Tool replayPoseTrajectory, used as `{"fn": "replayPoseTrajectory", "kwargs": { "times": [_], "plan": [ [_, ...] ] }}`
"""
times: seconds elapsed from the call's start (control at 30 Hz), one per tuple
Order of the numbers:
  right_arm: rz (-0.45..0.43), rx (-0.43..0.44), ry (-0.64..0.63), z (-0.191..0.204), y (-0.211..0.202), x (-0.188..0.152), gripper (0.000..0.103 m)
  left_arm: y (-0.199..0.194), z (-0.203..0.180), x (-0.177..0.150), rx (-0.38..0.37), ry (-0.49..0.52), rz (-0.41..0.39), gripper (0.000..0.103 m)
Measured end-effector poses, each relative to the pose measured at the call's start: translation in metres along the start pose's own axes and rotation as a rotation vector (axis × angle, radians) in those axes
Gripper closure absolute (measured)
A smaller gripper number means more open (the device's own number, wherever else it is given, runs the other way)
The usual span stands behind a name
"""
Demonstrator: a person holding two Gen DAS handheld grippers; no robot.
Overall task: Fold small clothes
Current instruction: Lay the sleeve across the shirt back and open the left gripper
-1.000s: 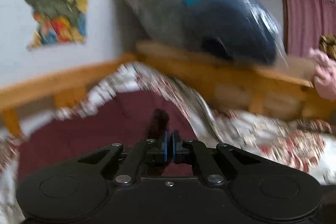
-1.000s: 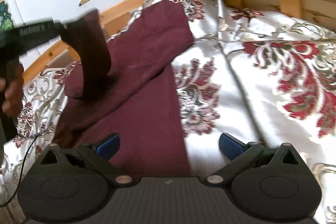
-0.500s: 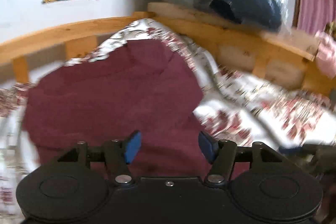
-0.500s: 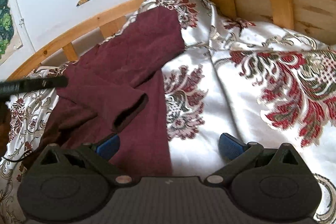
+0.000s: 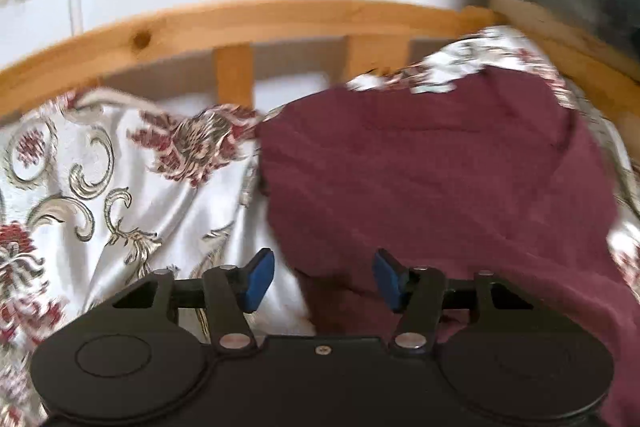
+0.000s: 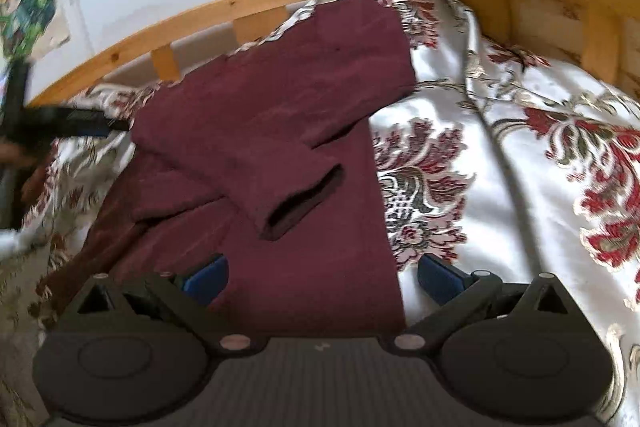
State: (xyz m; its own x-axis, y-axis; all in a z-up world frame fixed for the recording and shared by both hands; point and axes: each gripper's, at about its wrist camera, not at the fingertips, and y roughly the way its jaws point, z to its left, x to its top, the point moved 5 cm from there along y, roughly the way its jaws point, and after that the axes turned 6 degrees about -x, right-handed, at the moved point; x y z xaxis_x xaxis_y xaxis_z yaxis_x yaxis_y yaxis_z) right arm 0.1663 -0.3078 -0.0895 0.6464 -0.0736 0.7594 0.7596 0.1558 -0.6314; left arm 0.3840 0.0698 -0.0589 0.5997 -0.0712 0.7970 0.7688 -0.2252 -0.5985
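On the bed, maroon top looks soft, limp. Grab near hem; left gripper jaws closing, empty, right gripper jaws wide

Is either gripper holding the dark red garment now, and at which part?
Nothing is held. The left gripper is closing with the garment edge between unpressed pads; the right gripper is open above it.

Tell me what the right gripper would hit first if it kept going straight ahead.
Probably the maroon garment: the right gripper points down at its lower part, which lies on the floral bedspread. Depth is hard to judge.
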Motion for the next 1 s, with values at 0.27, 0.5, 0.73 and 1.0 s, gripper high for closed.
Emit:
{"fn": "replayPoseTrajectory", "kwargs": {
  "times": [0.27, 0.5, 0.73, 1.0],
  "plan": [
    [0.017, 0.003, -0.052, 0.004, 0.006, -0.008, 0.0, 0.039, 0.025, 0.013, -0.019, -0.121, 0.041, 0.097],
    [0.027, 0.004, -0.115, 0.007, 0.008, -0.012, 0.0, 0.043, 0.038, 0.003, 0.09, -0.145, 0.033, 0.098],
    [0.021, -0.017, -0.127, 0.013, 0.004, -0.016, 0.0, 0.03, 0.038, 0.002, 0.094, -0.143, 0.055, 0.076],
    [-0.024, -0.044, -0.224, 0.025, -0.009, -0.018, 0.0, -0.038, 0.033, -0.015, 0.094, -0.13, 0.04, 0.018]
  ]
}}
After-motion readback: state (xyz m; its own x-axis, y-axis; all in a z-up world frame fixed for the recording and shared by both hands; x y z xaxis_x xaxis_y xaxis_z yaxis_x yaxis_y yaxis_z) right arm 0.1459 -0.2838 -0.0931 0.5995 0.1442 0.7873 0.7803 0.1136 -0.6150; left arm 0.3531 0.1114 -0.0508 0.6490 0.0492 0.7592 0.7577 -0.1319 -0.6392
